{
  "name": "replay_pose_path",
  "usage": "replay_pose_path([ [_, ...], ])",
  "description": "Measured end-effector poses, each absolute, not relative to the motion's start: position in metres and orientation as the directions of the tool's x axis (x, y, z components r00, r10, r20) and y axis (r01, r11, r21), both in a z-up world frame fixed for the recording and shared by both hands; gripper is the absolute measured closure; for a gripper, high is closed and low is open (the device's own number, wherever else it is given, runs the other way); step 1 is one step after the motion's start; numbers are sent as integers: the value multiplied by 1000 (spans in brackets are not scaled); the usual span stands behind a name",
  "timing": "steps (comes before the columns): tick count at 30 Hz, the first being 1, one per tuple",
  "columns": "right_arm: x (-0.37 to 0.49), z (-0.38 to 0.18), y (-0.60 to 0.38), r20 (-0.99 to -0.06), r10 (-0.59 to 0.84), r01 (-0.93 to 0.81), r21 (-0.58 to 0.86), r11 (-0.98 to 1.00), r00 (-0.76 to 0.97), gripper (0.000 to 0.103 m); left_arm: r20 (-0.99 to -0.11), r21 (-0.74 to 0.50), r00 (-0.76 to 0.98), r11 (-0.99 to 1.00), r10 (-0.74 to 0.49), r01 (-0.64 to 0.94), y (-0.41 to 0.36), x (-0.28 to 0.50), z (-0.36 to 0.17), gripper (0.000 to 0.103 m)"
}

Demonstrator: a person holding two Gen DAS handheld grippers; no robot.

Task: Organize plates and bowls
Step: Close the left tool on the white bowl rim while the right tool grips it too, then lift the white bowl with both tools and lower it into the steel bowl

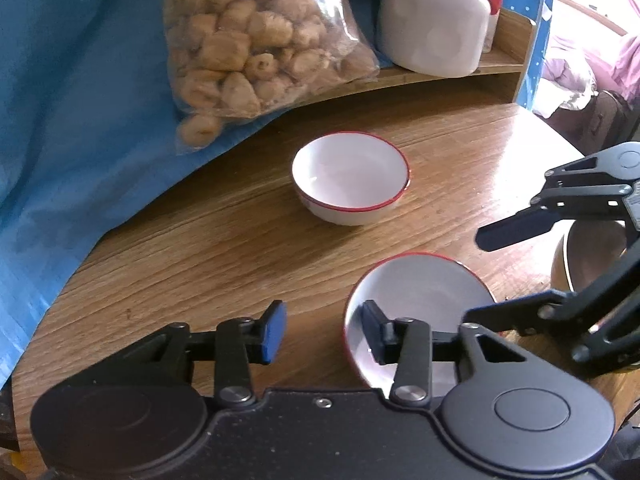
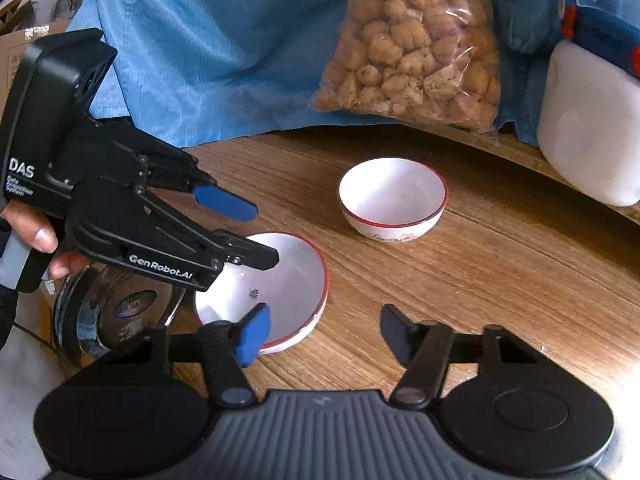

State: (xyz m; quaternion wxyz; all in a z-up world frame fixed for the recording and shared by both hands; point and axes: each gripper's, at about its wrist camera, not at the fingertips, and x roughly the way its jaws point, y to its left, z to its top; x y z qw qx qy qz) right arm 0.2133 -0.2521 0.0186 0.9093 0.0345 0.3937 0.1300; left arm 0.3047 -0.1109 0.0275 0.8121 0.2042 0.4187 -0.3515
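A big round wooden table (image 1: 200, 240) is seen, with a blue cloth (image 1: 80, 120) draped along its far side. On the cloth a clear bag of puffy brown snacks (image 1: 248, 44) is leaned, and beside it a white tub with a blue lid (image 1: 436, 24) is kept on a low wooden shelf (image 1: 500, 62). A shiny metal pot (image 2: 116, 312) is seen at the table's edge, just beside the near bowl. Two white bowls with red rims are set on the table, apart from each other. The far bowl (image 1: 351, 178) is stood upright near the middle. The near bowl (image 1: 416, 308) is tipped up on its side, close to both tools. The left gripper (image 1: 326, 330) is held with its jaws partly open; one pad is inside the near bowl and the other outside, so the rim is between them, but it is not squeezed yet as far as can be seen. The right gripper (image 2: 324, 334) is also held partly open, with one blue pad at the near bowl's rim and nothing gripped. The bowl could be knocked over or pushed into the metal pot if a pad is bumped against it before the jaws are shut. It could also be slipped out, because the smooth rim is thin and the bowl is already tilted.
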Motion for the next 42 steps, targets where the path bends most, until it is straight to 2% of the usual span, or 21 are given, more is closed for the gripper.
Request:
replay_pose_path([
  [5, 219, 17, -254, -706, 293, -208, 207, 956, 645, 46, -812, 122, 448, 640, -375, 758, -124, 285, 26, 78],
  [7, 222, 14, -255, -712, 296, -202, 217, 955, 637, 57, -810, 146, 457, 629, -367, 763, -129, 279, 24, 86],
  [15, 222, 14, -250, -702, 304, -220, 211, 952, 644, 86, -802, 143, 481, 669, -353, 729, -132, 275, 25, 88],
  [21, 221, 15, -247, -699, 248, -201, 150, 968, 671, 92, -803, 90, 470, 706, -366, 703, -132, 279, 30, 93],
  [24, 224, 15, -254, -693, 250, -186, 168, 968, 677, 92, -800, 78, 480, 730, -361, 679, -135, 281, 26, 86],
  [26, 226, 14, -260, -691, 271, -177, 206, 962, 670, 90, -799, 86, 489, 738, -350, 669, -138, 279, 25, 81],
  [28, 226, 13, -266, -692, 270, -159, 222, 962, 669, 76, -798, 102, 494, 732, -345, 674, -139, 277, 24, 77],
  [32, 223, 12, -271, -696, 274, -150, 236, 960, 664, 71, -802, 111, 495, 731, -335, 673, -137, 277, 25, 72],
  [35, 222, 11, -270, -696, 262, -145, 224, 964, 669, 70, -796, 102, 495, 730, -347, 676, -135, 276, 24, 76],
  [36, 223, 11, -268, -696, 263, -145, 225, 964, 669, 70, -794, 98, 494, 727, -354, 680, -135, 275, 24, 82],
  [38, 224, 10, -265, -694, 272, -158, 226, 961, 667, 76, -793, 102, 494, 720, -358, 686, -137, 273, 22, 85],
  [40, 224, 11, -261, -692, 286, -172, 231, 958, 662, 88, -790, 115, 503, 722, -350, 683, -138, 271, 22, 85],
  [42, 224, 11, -259, -694, 286, -168, 234, 958, 661, 88, -790, 108, 504, 729, -350, 676, -137, 271, 22, 85],
])
